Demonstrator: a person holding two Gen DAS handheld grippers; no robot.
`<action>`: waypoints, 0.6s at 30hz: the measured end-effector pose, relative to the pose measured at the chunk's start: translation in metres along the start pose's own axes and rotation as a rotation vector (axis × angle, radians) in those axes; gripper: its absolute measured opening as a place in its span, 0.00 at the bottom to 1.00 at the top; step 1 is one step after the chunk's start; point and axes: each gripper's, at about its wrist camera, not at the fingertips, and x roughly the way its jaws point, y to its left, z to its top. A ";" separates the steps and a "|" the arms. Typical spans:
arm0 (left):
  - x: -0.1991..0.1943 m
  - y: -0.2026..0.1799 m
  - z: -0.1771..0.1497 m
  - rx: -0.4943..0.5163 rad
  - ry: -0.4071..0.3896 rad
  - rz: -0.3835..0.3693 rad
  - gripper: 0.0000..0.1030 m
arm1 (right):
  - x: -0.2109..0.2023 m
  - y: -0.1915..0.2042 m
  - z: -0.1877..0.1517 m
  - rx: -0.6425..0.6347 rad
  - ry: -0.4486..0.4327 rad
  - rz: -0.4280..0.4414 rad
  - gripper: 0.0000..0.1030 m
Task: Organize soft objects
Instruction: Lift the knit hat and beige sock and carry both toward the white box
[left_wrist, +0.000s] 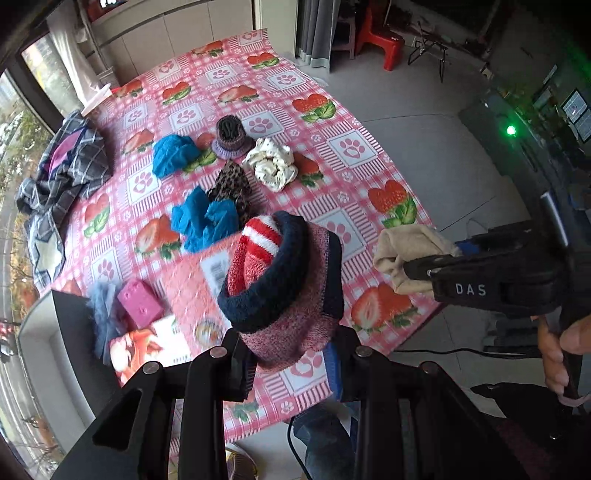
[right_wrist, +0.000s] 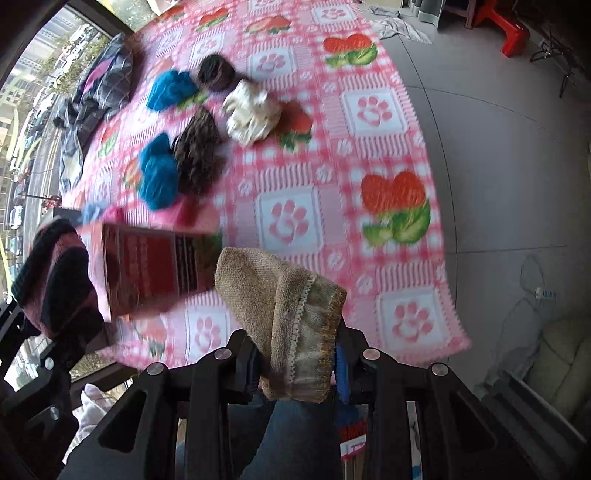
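Observation:
My left gripper (left_wrist: 291, 354) is shut on a rolled pink, red and navy knit sock bundle (left_wrist: 284, 288), held above the near edge of the table. Its bundle also shows at the left of the right wrist view as a pink and navy bundle (right_wrist: 55, 280). My right gripper (right_wrist: 295, 365) is shut on a beige knit sock (right_wrist: 288, 306), and in the left wrist view that right gripper (left_wrist: 410, 269) holds the beige sock (left_wrist: 402, 254) off the table's right side. On the table lie two blue socks (left_wrist: 173, 153) (left_wrist: 203, 221), a leopard sock (left_wrist: 231, 186), a cream spotted sock (left_wrist: 271, 162) and a dark purple-rimmed bundle (left_wrist: 231, 138).
The pink strawberry-and-paw tablecloth (left_wrist: 343, 147) covers the table. A red printed box (right_wrist: 147, 266) sits at the near left, with a pink block (left_wrist: 140, 302) and blue fluffy item (left_wrist: 101, 310) beside it. Plaid clothing (left_wrist: 70, 166) lies at the far left. Grey floor (left_wrist: 424, 103) and a red stool (left_wrist: 380, 40) are to the right.

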 end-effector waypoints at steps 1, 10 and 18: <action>-0.002 0.003 -0.008 -0.008 -0.002 -0.001 0.32 | 0.000 0.006 -0.007 -0.007 -0.001 -0.005 0.32; -0.023 0.058 -0.084 -0.173 0.007 0.052 0.32 | 0.003 0.073 -0.055 -0.112 -0.013 -0.005 0.32; -0.047 0.118 -0.147 -0.359 0.000 0.137 0.32 | 0.002 0.142 -0.073 -0.242 -0.041 0.008 0.32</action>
